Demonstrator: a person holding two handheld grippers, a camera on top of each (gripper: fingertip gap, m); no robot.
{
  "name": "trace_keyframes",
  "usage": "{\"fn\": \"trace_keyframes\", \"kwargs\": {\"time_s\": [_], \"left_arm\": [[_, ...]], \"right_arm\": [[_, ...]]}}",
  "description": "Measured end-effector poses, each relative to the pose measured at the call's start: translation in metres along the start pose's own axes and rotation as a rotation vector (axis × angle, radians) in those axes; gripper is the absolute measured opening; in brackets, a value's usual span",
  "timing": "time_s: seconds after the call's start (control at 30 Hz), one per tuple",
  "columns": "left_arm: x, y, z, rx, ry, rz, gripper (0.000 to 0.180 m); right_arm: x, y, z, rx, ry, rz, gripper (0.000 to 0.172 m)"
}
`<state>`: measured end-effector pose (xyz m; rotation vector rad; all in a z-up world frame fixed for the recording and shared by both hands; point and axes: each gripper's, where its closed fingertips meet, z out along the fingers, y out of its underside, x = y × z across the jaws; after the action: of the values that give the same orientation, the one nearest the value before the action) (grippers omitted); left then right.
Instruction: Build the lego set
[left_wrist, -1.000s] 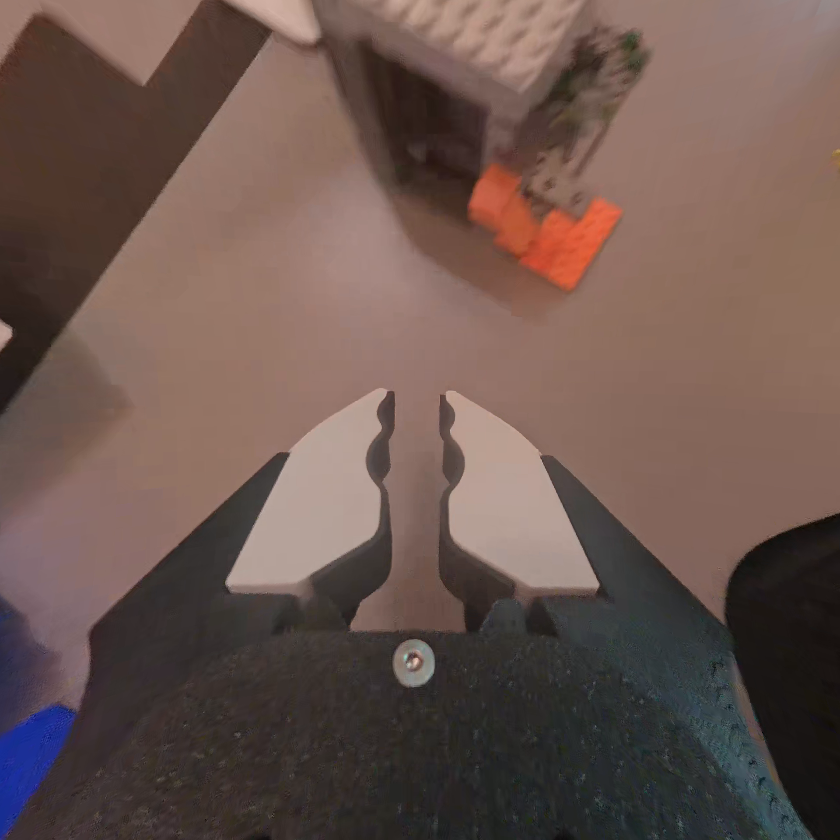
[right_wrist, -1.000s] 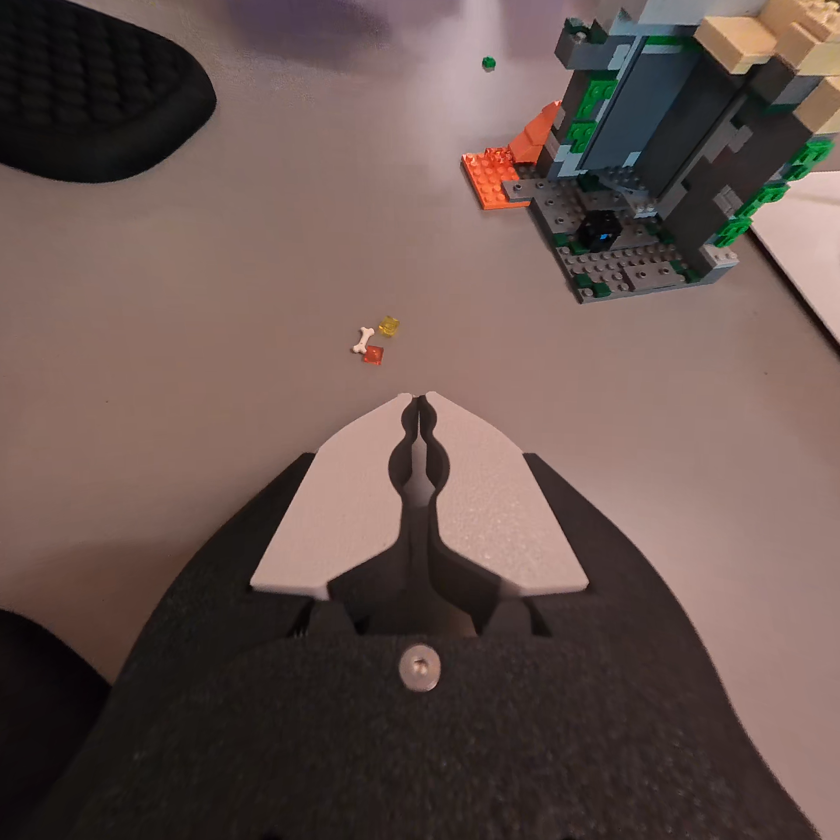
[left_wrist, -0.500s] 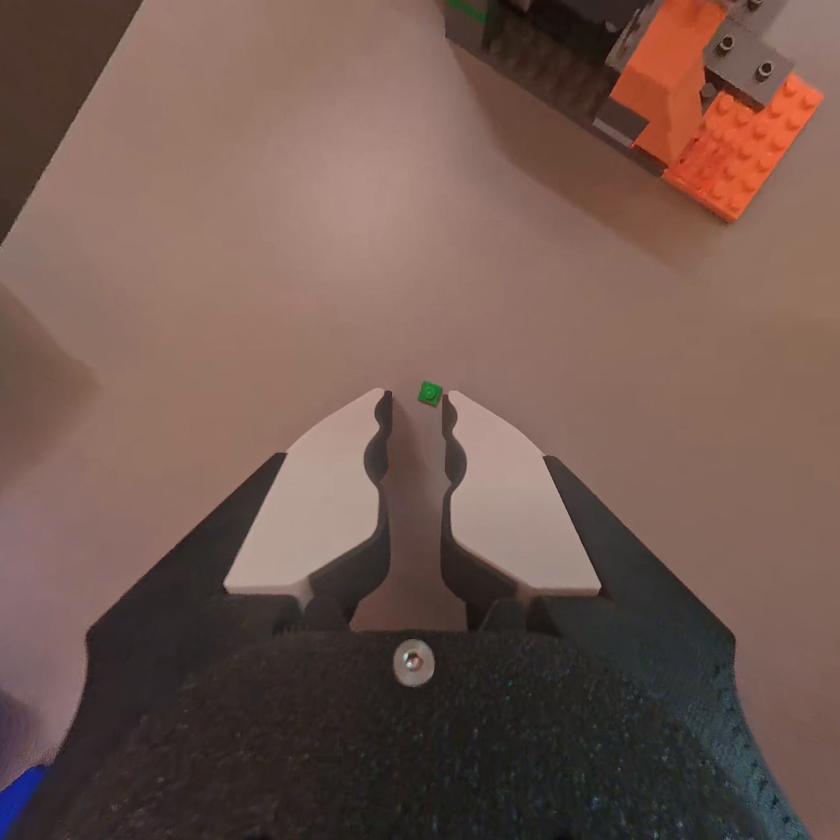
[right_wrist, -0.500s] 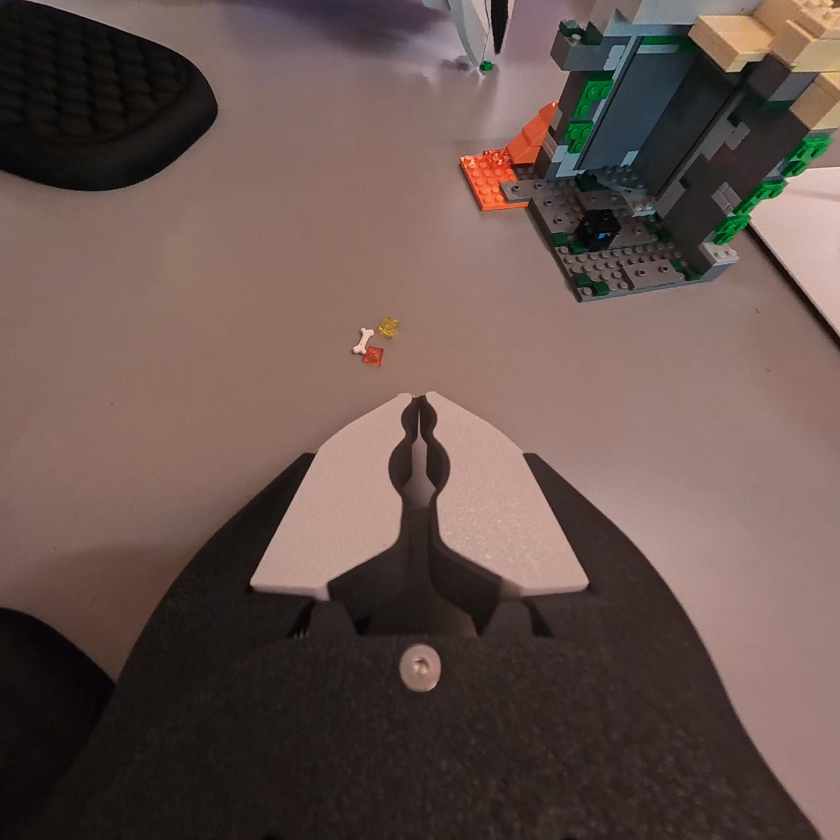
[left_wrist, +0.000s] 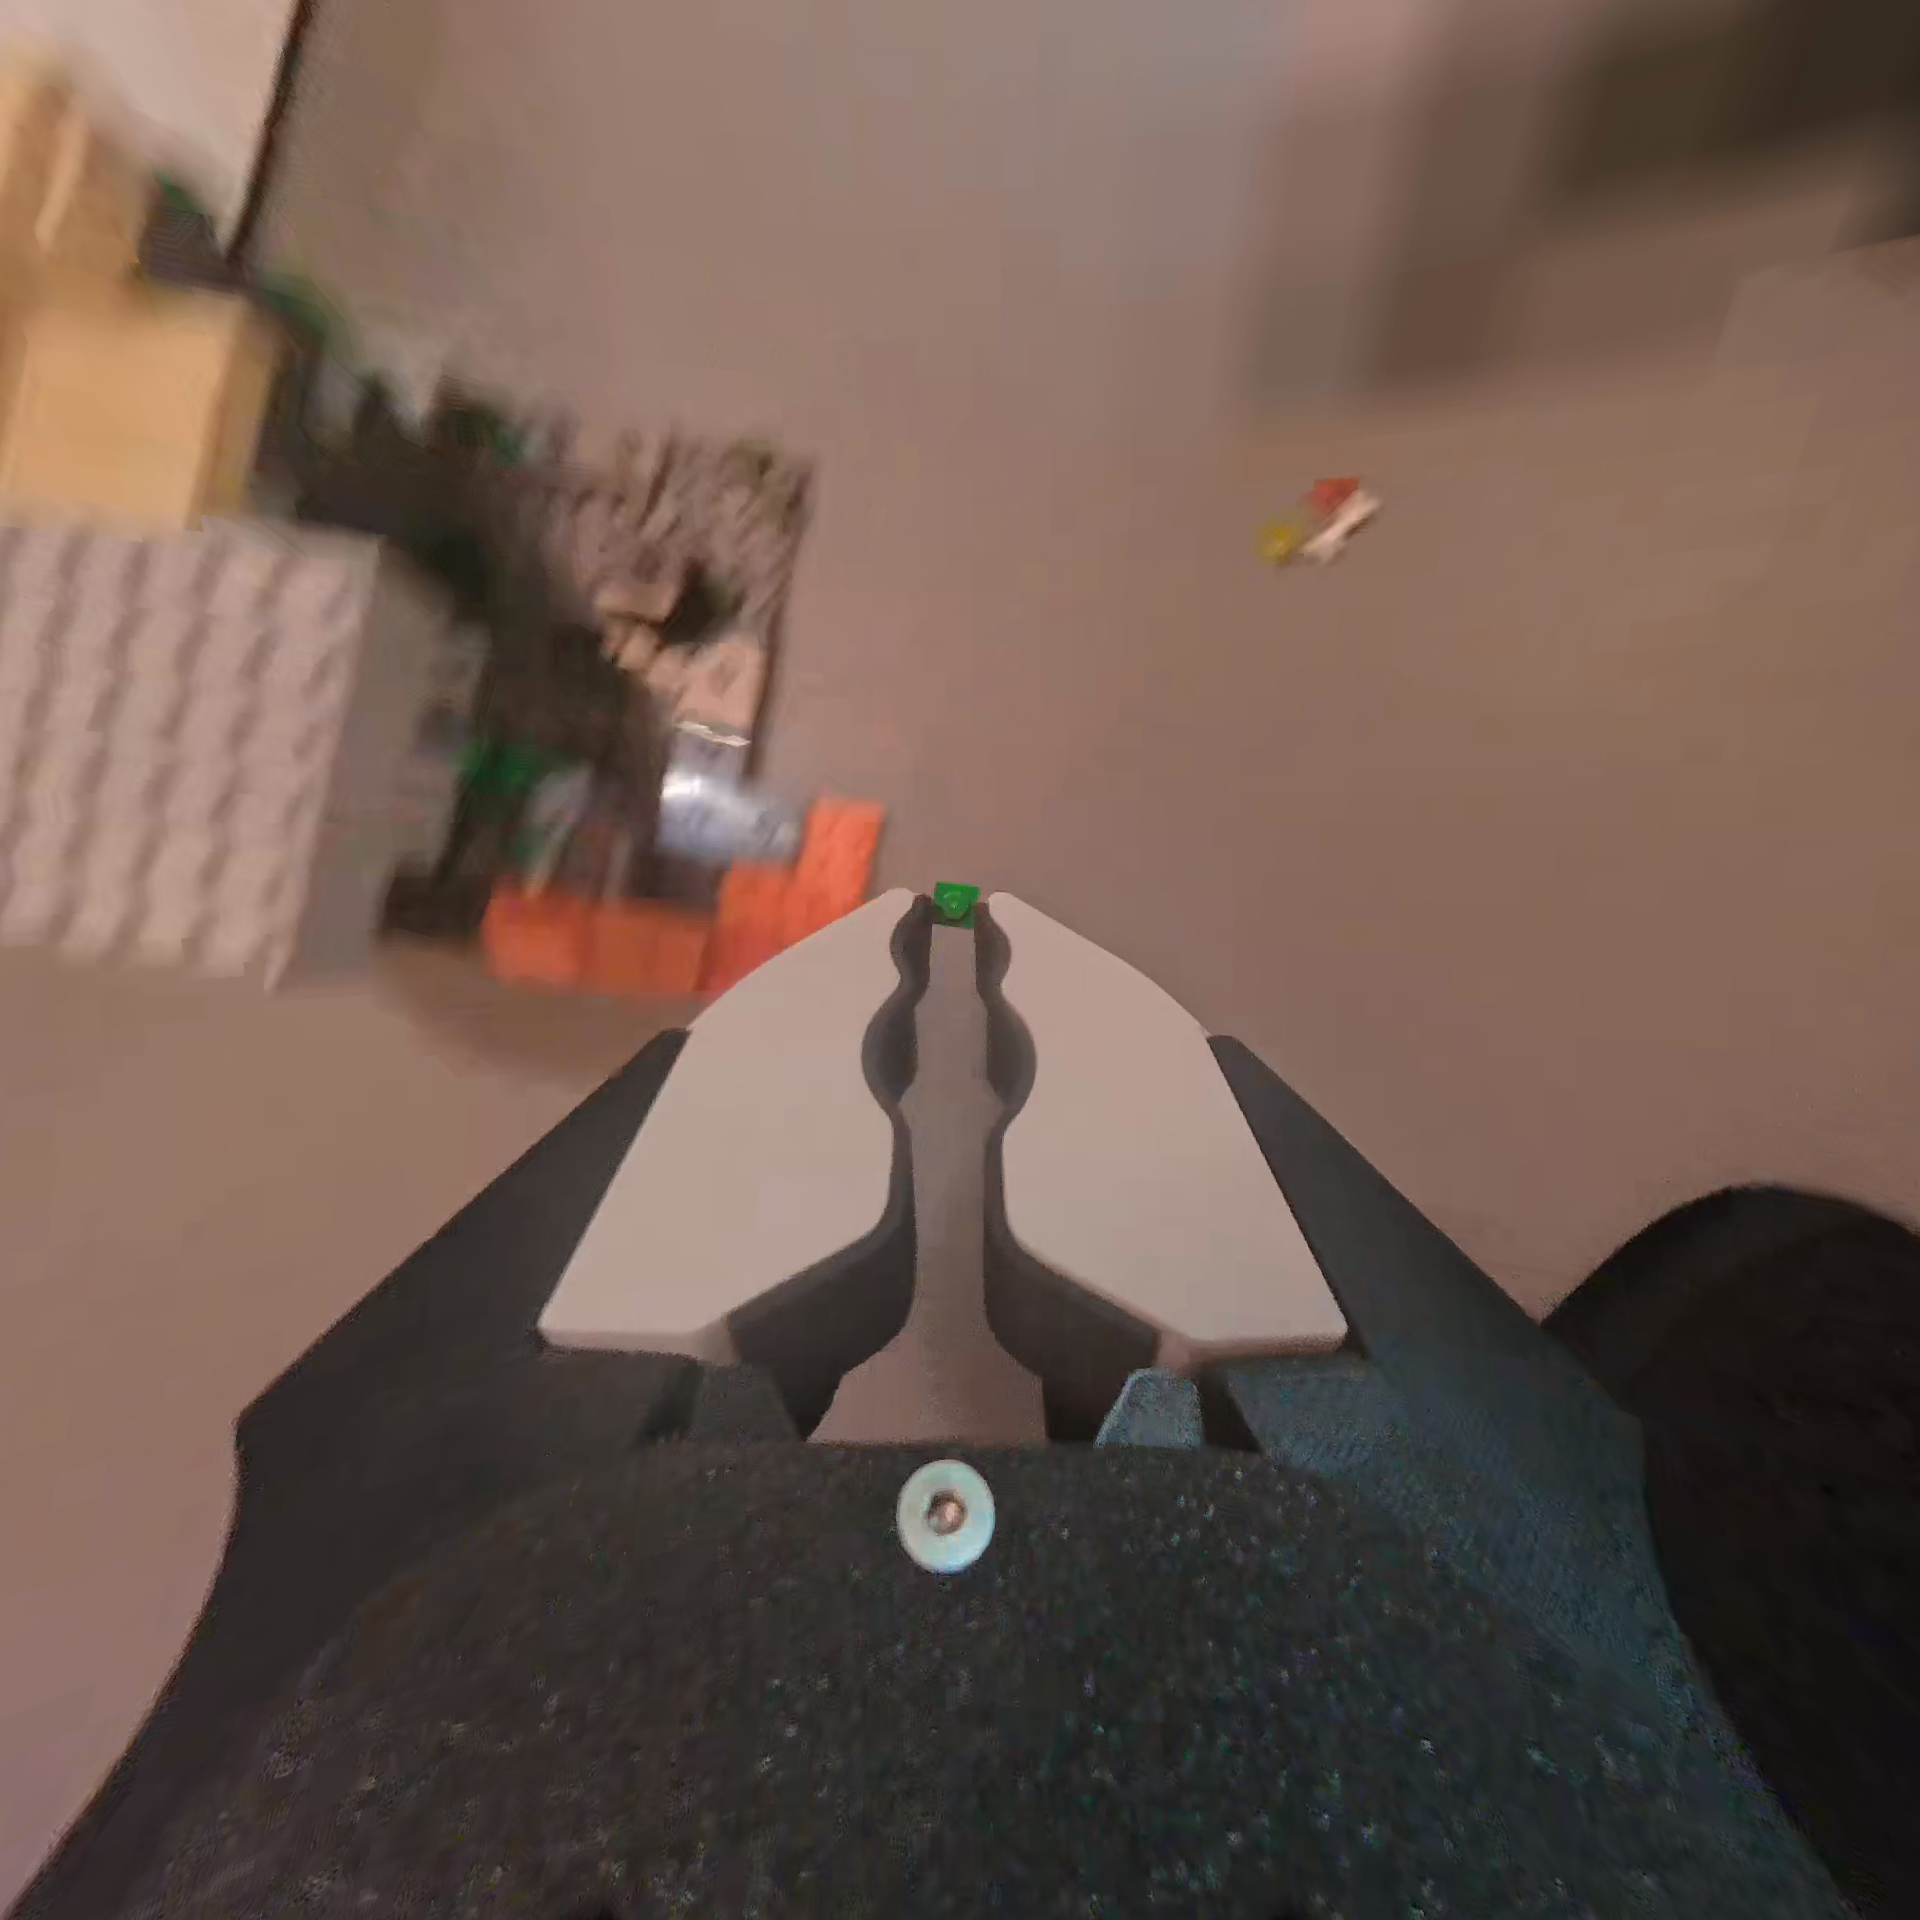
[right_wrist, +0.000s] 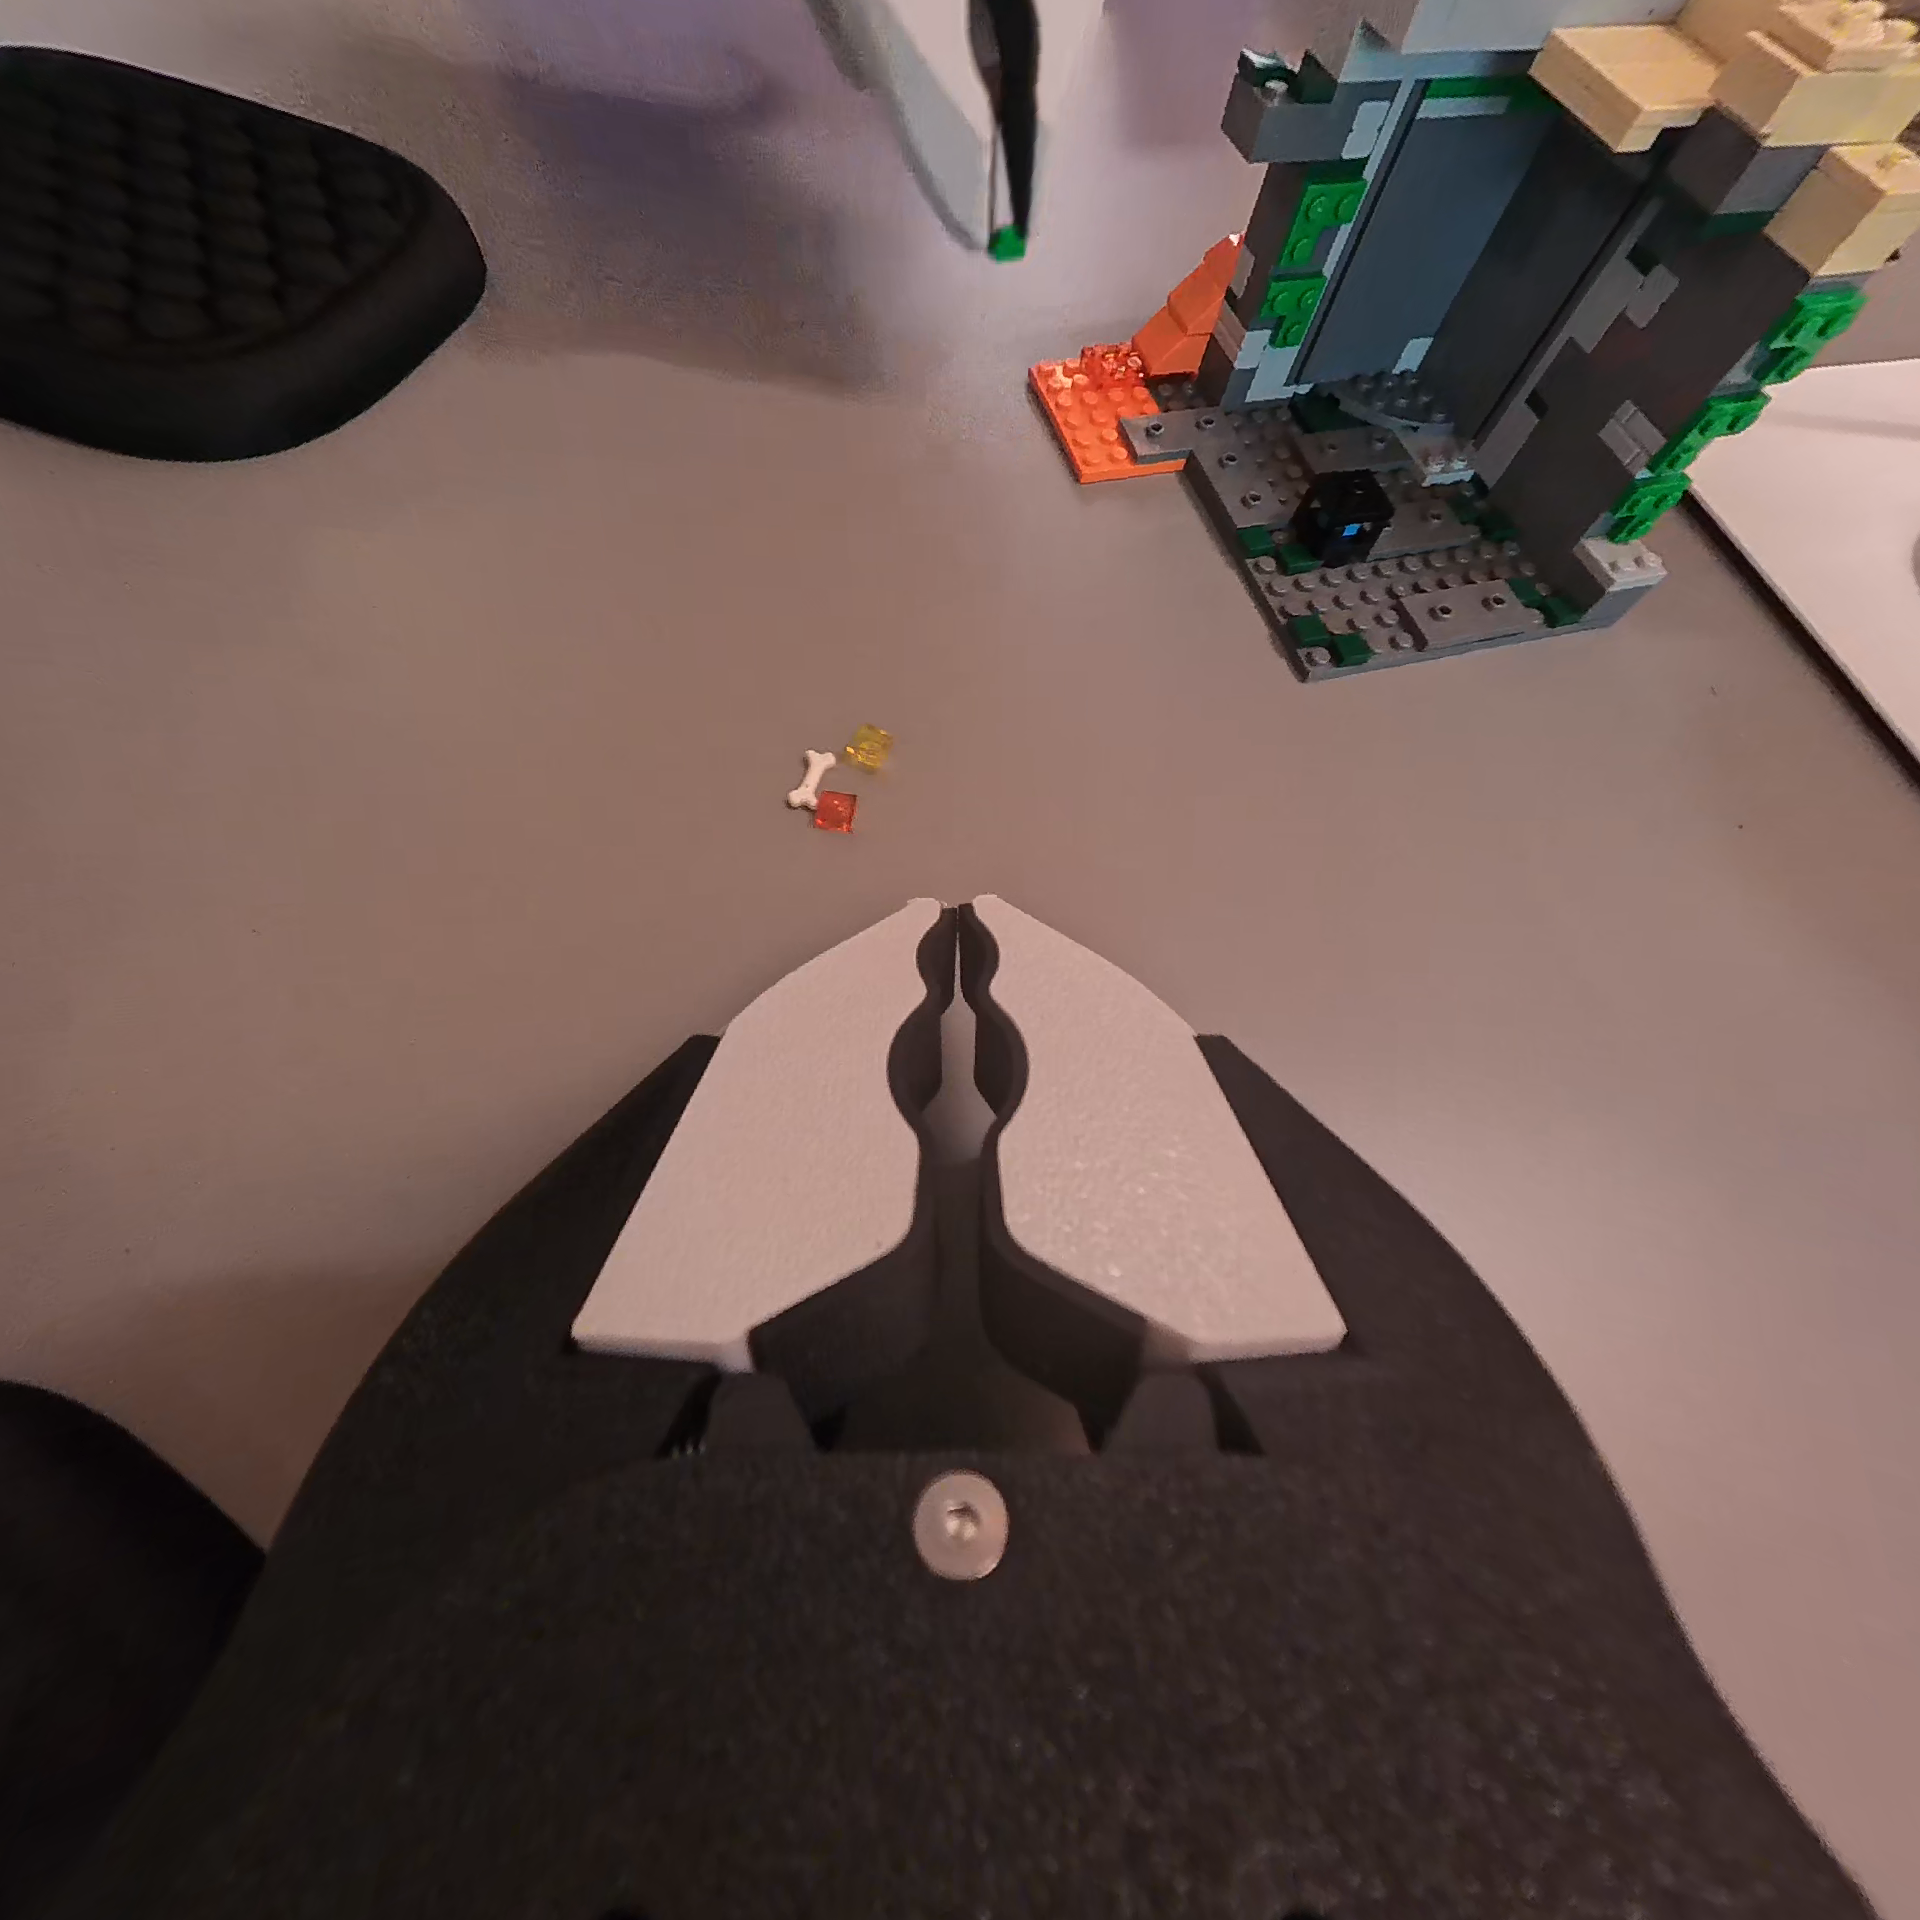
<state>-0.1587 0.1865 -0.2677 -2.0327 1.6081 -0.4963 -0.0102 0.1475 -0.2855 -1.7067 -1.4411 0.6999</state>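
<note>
A green stud plate (left_wrist: 954, 902), a white bone (right_wrist: 810, 778), yellow (right_wrist: 869, 748) and red (right_wrist: 835, 811) see-through tiles, and an orange baseplate (right_wrist: 1091, 416) can be seen.

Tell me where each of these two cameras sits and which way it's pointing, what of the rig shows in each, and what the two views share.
Left wrist view: rides the left claw, looking along its fingers, tilted over the grey table; the tips pinch a small green piece; background blurred.
Right wrist view: rides the right claw, tips together with nothing between, looking down across the table toward the brick building.
Shared: the building, its orange plates, the white bone with yellow and red bits; the left claw's tips show far off here.
</note>
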Motion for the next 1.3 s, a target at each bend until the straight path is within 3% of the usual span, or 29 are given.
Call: {"fn": "trace_keyframes", "kwargs": {"time_s": [0.23,0.53,0.8,1.0,1.3], "left_arm": [[0.06,-0.07,0.066,0.019,0.152,0.158,0.008],[0.074,-0.088,0.107,-0.038,0.21,0.193,0.01],[0.073,-0.092,0.095,0.02,0.2,0.172,0.016],[0.076,-0.084,0.072,0.079,0.133,0.149,0.015],[0.075,-0.054,0.052,0.127,0.061,0.084,0.015]], "right_arm": [[0.004,0.01,-0.005,-0.037,-0.004,-0.006,0.0],[0.003,0.016,-0.012,-0.045,-0.03,-0.013,0.002],[-0.004,0.017,-0.006,-0.098,-0.029,-0.032,0.01],[-0.01,0.017,0.005,-0.171,-0.032,-0.032,0.03],[-0.007,0.013,0.019,-0.283,-0.13,-0.047,0.02]]}}
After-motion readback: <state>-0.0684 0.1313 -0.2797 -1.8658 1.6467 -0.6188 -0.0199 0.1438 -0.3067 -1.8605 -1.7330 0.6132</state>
